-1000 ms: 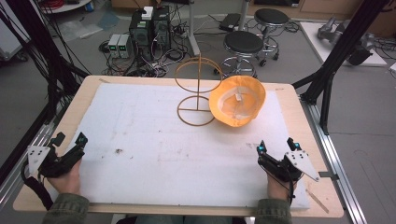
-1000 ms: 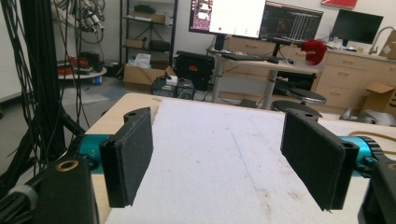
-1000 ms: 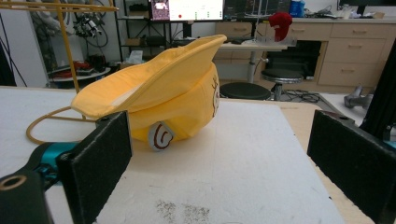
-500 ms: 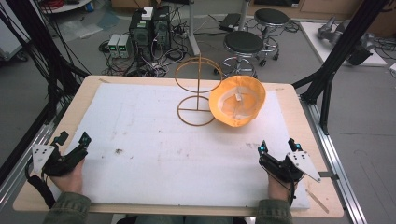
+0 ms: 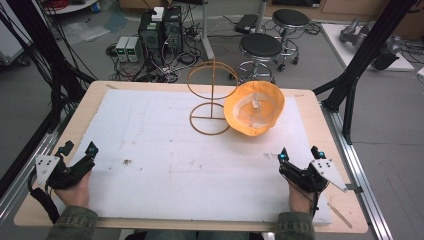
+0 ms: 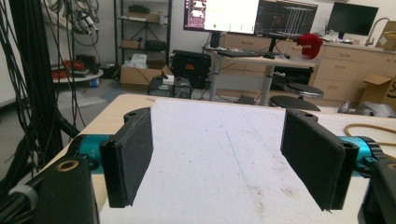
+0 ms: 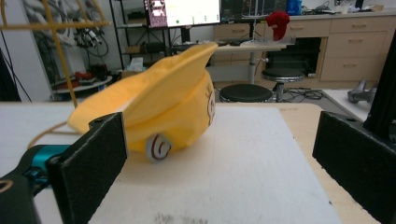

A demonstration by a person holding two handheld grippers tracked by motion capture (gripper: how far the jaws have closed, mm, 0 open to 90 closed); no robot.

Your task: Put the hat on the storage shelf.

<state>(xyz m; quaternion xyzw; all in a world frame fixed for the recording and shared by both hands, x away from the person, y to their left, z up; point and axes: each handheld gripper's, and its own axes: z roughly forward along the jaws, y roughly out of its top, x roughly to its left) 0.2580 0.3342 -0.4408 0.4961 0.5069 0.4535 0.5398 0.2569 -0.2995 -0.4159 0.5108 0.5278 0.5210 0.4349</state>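
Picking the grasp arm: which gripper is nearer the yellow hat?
Right. The right gripper sits at the near right edge, just below the hat; the left gripper is across the table at the near left edge. Both open.

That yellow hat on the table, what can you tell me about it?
The yellow hat looks like soft cloth and lies upside down, its pale lining and a small white label facing up. It sits tilted on the white mat, far side, its edge against the wire stand. The right gripper view shows a round swirl badge on its side. Neither gripper touches it.
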